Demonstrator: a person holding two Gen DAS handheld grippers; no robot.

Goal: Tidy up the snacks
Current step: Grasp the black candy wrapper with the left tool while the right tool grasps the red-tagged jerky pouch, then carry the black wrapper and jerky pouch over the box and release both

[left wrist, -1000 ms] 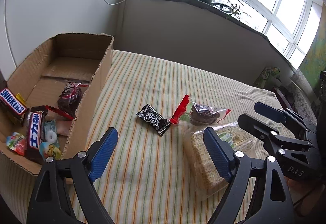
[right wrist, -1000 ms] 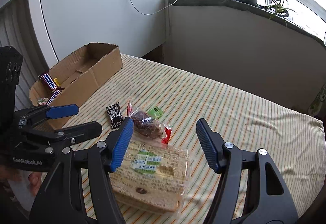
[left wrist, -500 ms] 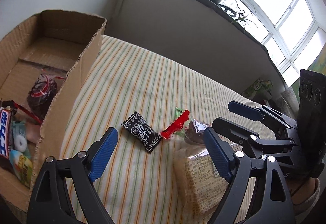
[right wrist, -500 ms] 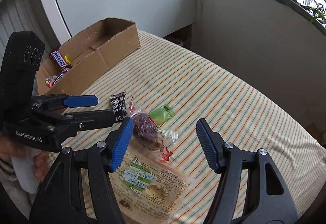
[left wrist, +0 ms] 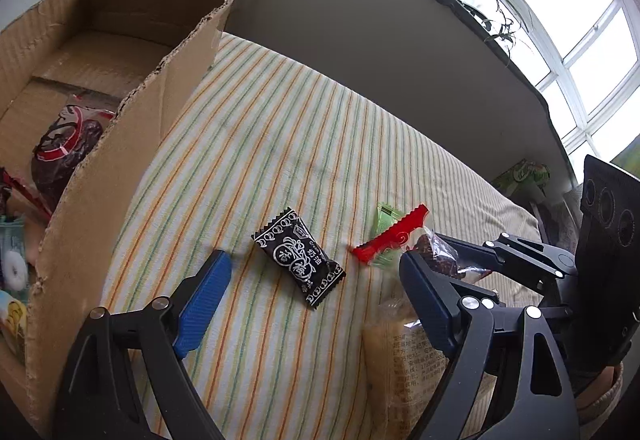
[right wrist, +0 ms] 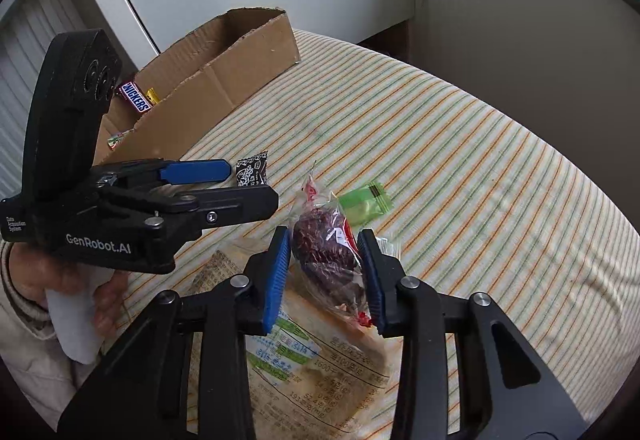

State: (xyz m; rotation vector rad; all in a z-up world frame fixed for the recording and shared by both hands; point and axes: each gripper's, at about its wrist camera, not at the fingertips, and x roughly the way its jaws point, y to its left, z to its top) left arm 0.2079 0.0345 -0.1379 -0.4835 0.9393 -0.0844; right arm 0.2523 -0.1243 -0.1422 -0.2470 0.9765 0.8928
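Fingertips on the right gripper (right wrist: 325,276) are closing in on a clear packet of dark red dried fruit (right wrist: 326,258), which sits right between the blue pads; the pads look like they're touching the wrapper on both sides, though how firmly is hard to say. That packet lies on top of a bigger bag of sliced bread (right wrist: 304,356), all on the striped tablecloth (right wrist: 460,168). A small green sachet (right wrist: 364,200) is just beside the fruit packet.

Over on the left gripper (left wrist: 316,300), the jaws are spread wide with nothing gripped. It hangs above a black candy wrapper with white print (left wrist: 298,258), which lies flat on the cloth between the two fingers from that camera's angle. A person's hand (right wrist: 76,280) grips the left gripper's handle.

Behind them sits the cardboard box (left wrist: 132,144), already holding a Snickers bar (right wrist: 135,102) and another dark fruit packet (left wrist: 66,152).
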